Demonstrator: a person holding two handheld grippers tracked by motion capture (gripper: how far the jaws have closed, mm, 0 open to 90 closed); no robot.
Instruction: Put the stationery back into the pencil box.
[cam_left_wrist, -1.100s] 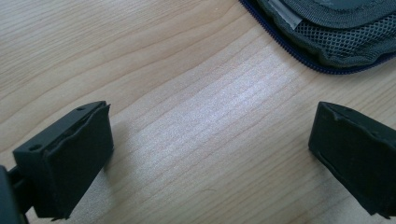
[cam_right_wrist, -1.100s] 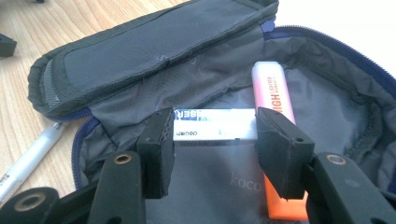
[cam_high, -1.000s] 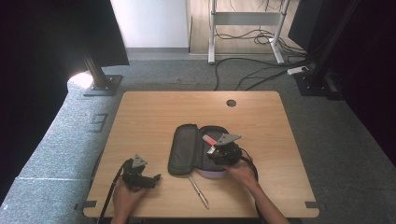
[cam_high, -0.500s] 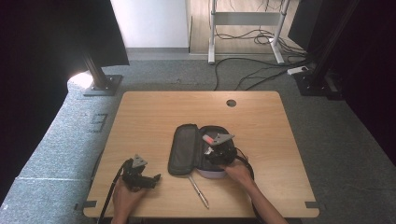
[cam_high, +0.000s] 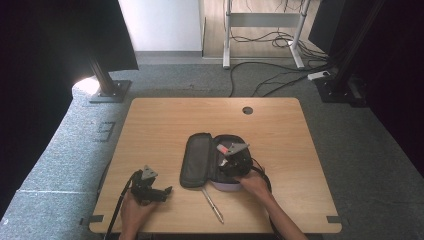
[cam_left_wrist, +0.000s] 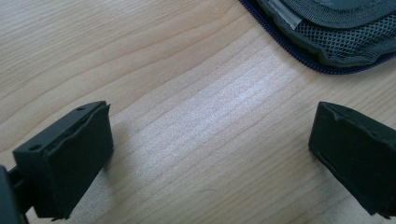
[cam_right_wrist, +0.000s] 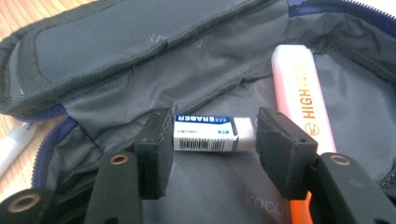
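Inside the open pencil case (cam_right_wrist: 140, 93), the eraser (cam_right_wrist: 212, 133) lay between the right gripper (cam_right_wrist: 210, 140) jaws, which had just been opening; pads no longer pressing, highlighter (cam_right_wrist: 301, 93) at 2 o'clock.

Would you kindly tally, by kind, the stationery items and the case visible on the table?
Dark grey fabric pencil case, open: 1
White eraser in a blue sleeve, inside the case: 1
Pink-orange highlighter, inside the case: 1
Silver pen, on the wooden table beside the case: 1
Total: 4
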